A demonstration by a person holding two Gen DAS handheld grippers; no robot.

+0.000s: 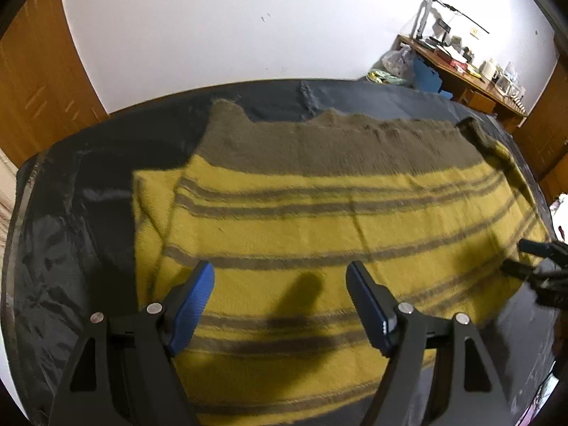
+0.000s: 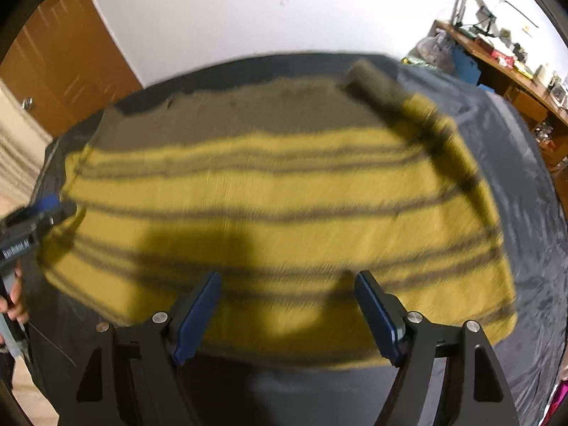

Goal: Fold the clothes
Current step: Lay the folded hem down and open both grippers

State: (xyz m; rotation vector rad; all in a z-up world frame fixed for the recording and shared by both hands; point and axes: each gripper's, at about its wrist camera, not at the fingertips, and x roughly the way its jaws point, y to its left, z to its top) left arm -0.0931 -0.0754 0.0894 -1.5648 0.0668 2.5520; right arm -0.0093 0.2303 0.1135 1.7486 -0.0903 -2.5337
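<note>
A yellow sweater with grey stripes and a grey-brown top band (image 1: 319, 220) lies flat on a dark cloth-covered table (image 1: 71, 248). It also shows in the right wrist view (image 2: 284, 213), blurred. One sleeve is folded along its right side (image 2: 426, 124); a sleeve edge sticks out at the left (image 1: 152, 195). My left gripper (image 1: 280, 273) is open and empty above the sweater's near part. My right gripper (image 2: 287, 284) is open and empty over the sweater's near hem. The right gripper shows at the left view's right edge (image 1: 532, 259), and the left gripper at the right view's left edge (image 2: 32, 223).
A wooden desk with clutter (image 1: 461, 67) stands at the back right beside bags (image 1: 394, 64). Wooden doors (image 1: 35, 88) stand at the left. A white wall (image 1: 248, 17) lies behind the table. Dark cloth (image 2: 532, 248) surrounds the sweater.
</note>
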